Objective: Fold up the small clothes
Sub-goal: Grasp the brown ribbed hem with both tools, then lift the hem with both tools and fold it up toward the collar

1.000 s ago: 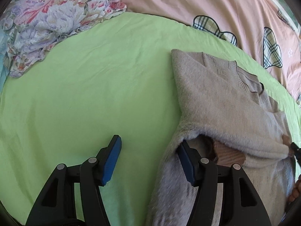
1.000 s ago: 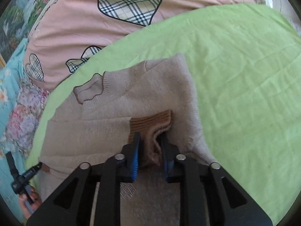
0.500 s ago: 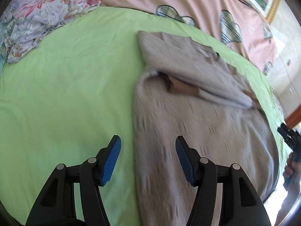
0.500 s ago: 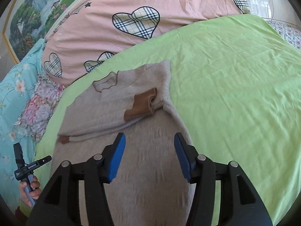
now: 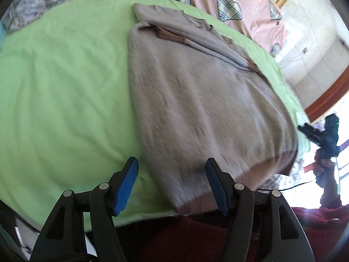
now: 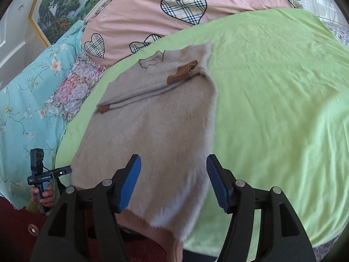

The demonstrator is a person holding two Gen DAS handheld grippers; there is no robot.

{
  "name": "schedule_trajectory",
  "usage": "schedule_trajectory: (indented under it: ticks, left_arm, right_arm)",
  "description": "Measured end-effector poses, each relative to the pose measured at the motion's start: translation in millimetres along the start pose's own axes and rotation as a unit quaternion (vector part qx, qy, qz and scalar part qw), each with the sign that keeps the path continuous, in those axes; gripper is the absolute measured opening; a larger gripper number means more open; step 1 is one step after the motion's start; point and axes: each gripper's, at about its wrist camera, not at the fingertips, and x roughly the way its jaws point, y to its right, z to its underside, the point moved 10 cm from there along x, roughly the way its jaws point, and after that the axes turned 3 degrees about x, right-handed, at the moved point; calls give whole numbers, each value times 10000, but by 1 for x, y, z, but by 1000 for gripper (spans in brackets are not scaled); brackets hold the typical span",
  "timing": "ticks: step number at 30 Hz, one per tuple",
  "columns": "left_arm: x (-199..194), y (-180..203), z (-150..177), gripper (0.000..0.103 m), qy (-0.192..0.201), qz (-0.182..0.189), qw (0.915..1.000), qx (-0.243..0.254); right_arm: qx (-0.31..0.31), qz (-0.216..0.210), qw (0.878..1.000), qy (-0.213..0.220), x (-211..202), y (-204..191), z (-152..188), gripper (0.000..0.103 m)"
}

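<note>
Both grippers have pulled back from the sleeves to the hem since the earlier frame. One fuzzy beige knit sweater (image 6: 152, 126) lies flat on the lime-green bedsheet (image 6: 272, 100), its two brown-cuffed sleeves (image 6: 182, 74) folded across the chest. Left gripper (image 5: 172, 185) and right gripper (image 6: 173, 181) hover over the hem, jaws opening wide, empty. One pink quilt with plaid hearts (image 6: 174, 6) lies beyond; nothing blocks the sweater.

Before you lies a fuzzy beige sweater (image 6: 152, 131) flat on the green sheet (image 6: 272, 87). Both sleeves are folded across its chest, their brown cuffs (image 6: 182, 74) showing, and its brown-banded hem (image 5: 250, 174) overhangs the bed's near edge.
</note>
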Motion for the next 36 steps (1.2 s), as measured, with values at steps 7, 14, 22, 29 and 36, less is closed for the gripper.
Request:
schedule_trajectory:
  ticks: [7,14,22,29,36]
  left_arm:
    - [5,41,14,59,-9,641,9970,440]
    - [-7,28,-3,59,364,573,9972,327]
    - [-7,44,0,11,389,591,9947,748]
    - [-14,34,-4,18,278,652,9942,808]
    - [19,32,24,36,-290,779,9932,818]
  right_arm:
    - [139,-447,9975,-522,-3,0,52,64]
    - [-7,-883,9938,-680,8,-20,67,63]
    - [-114,-689,9949,-728,8,-12,73,9]
    - [199,-1301,9911,-197,-15,-10,47,9]
    - [482,-1188,9881,-853,13,2,81,21]
